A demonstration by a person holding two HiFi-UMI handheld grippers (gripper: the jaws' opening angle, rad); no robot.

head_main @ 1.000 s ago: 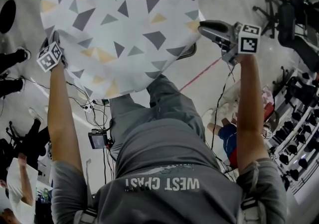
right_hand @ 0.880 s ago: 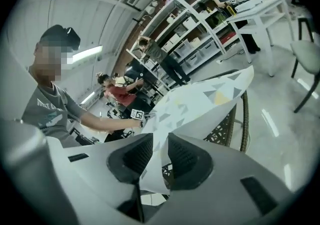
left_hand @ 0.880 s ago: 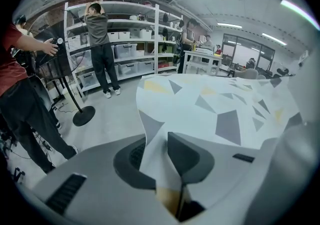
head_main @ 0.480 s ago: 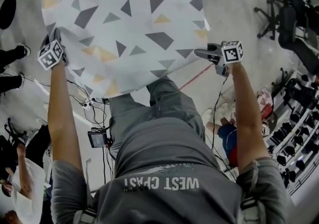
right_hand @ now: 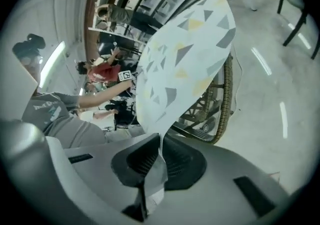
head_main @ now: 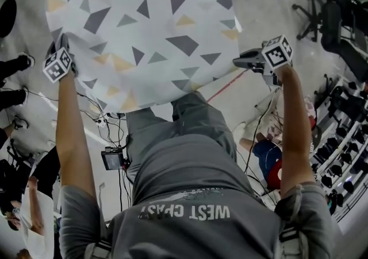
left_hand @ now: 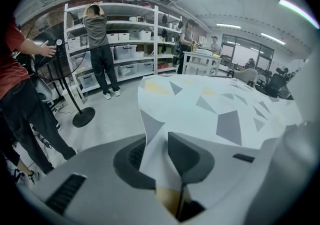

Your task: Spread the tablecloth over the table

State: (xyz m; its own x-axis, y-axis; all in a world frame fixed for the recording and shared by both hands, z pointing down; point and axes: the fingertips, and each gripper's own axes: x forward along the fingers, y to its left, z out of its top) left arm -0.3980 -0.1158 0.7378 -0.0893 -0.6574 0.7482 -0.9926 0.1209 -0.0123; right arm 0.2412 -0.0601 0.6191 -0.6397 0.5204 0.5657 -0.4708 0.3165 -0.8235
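**Both grippers pinch the tablecloth's near edge**

Head view: the tablecloth (head_main: 144,27), pale with grey and yellow triangles, fills the picture from 10 to 1 o'clock and lies spread fairly flat. Its near edge curves just above the person's grey trousers (head_main: 190,120). The left gripper (head_main: 60,45) sits at the cloth's 8 o'clock edge, with its marker cube toward the person. The right gripper (head_main: 241,62) meets the cloth's edge at about 4 o'clock, at the end of an outstretched arm. The desk under the cloth is hidden.

Left gripper view: the left gripper's (left_hand: 162,144) jaws are closed on a fold of the tablecloth (left_hand: 220,109), which rises from between them and stretches away toward 1 o'clock. White shelves (left_hand: 130,44) stand at 11 o'clock, with a person (left_hand: 100,39) in front of them.

Right gripper view: the right gripper's (right_hand: 159,146) jaws have just been closing and now hold a thin edge of the tablecloth (right_hand: 180,64) between them. The cloth runs up toward 1 o'clock. A wicker rim (right_hand: 227,99) shows below it at 3 o'clock, above the grey floor (right_hand: 280,79).
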